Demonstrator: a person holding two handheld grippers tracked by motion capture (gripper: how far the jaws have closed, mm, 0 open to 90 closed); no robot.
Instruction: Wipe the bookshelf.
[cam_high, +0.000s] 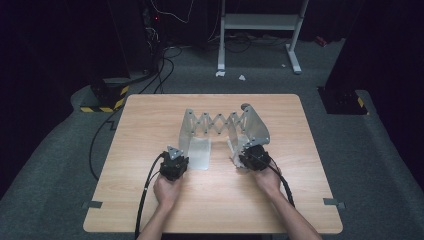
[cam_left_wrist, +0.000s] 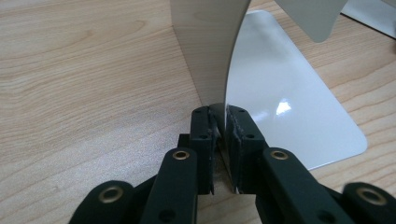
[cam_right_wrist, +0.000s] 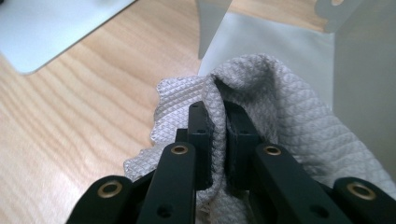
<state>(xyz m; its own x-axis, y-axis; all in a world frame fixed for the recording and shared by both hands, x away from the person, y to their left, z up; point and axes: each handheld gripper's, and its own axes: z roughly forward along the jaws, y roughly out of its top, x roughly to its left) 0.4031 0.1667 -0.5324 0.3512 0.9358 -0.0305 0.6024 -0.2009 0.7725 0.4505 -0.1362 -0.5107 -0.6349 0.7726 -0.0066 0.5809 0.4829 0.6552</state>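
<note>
Rack: an expandable metal rack (cam_high: 220, 125) with a scissor lattice between two end plates stands near the middle of the wooden bench (cam_high: 150, 130).
Left tool: the left tool (cam_left_wrist: 219, 128) is clenched on the upright edge of the rack's left end plate (cam_left_wrist: 210, 51), just where it bends into its flat foot (cam_left_wrist: 289, 107).
Right tool: the right tool (cam_right_wrist: 218, 116) is at the rack's right end plate, clenched on a fold of grey waffle-weave cloth (cam_right_wrist: 280, 116).
Cloth: it lies bunched on the right foot of the rack, touching the upright plate (cam_right_wrist: 364, 84).
Hands: both come from the bench's near edge.

Fingers (cam_left_wrist: 211, 140) (closed) on metal plate (cam_left_wrist: 210, 51)
</note>
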